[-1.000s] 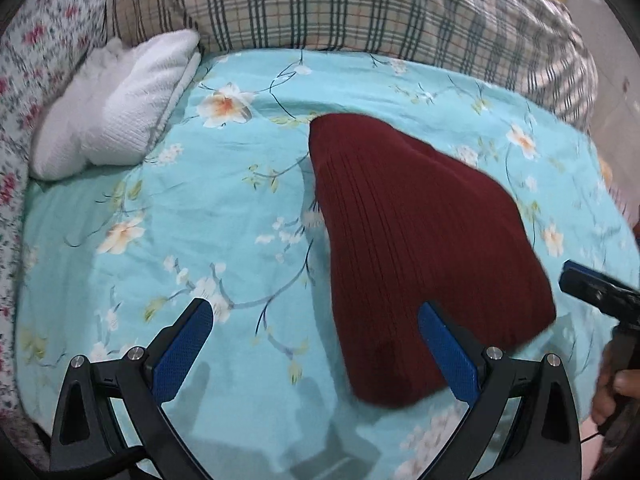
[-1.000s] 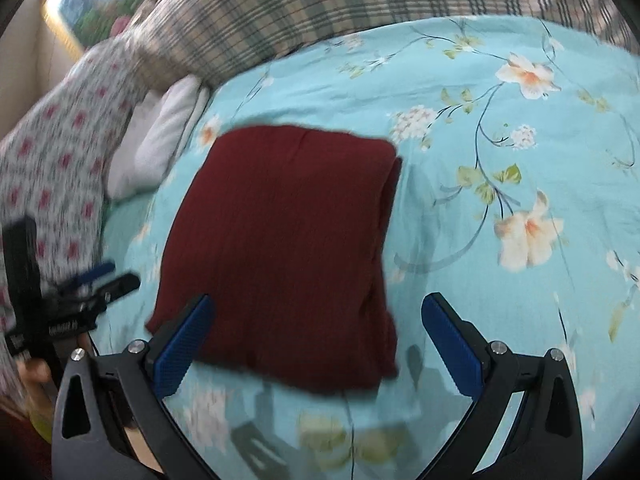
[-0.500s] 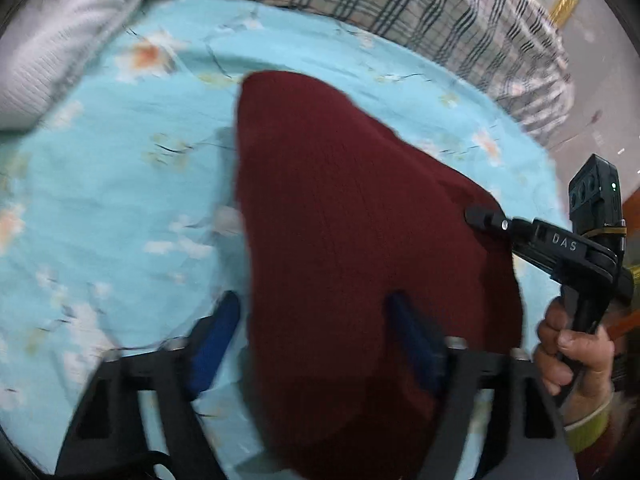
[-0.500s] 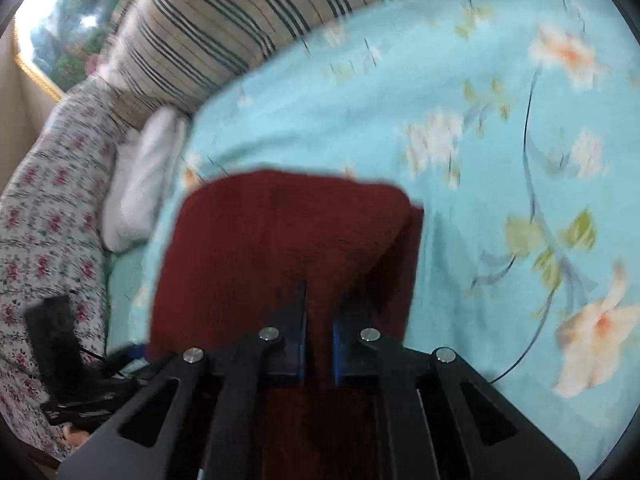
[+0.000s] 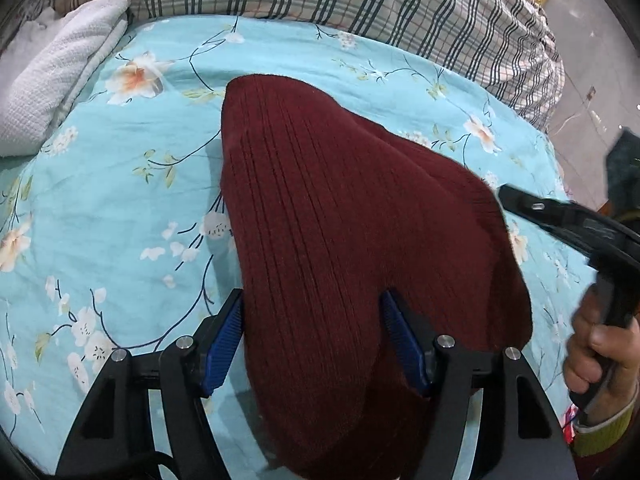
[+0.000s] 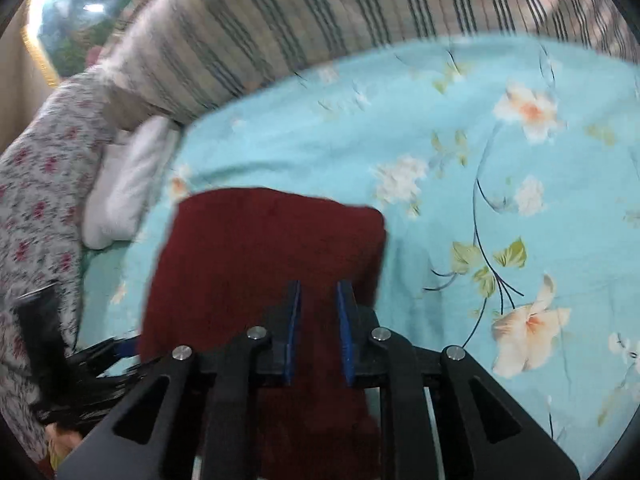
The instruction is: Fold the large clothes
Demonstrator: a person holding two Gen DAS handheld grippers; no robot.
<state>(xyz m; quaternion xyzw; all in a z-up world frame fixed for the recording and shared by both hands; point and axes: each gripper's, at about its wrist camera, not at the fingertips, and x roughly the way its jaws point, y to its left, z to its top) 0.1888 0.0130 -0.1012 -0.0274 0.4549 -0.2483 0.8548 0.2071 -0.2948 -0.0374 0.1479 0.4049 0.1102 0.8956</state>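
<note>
A folded dark red ribbed sweater (image 5: 340, 240) lies on the turquoise floral bedsheet (image 5: 100, 200). My left gripper (image 5: 312, 340) has its blue pads on either side of the sweater's thick near end, closed in on it. My right gripper (image 6: 316, 320) is shut on the sweater's near edge (image 6: 260, 260), with cloth between the blue pads. The right gripper's black body also shows at the right edge of the left wrist view (image 5: 580, 224), held in a hand.
A plaid pillow (image 5: 360, 4) lies along the far side of the bed. A folded white towel (image 5: 52, 68) sits at the far left. A floral quilt (image 6: 36, 184) lies at the left in the right wrist view. The sheet to the sweater's right holds nothing (image 6: 500, 200).
Both grippers moved in from open to the sweater's near edge and closed on it. The right one closed first; the left jaws narrowed around the thick fold.
</note>
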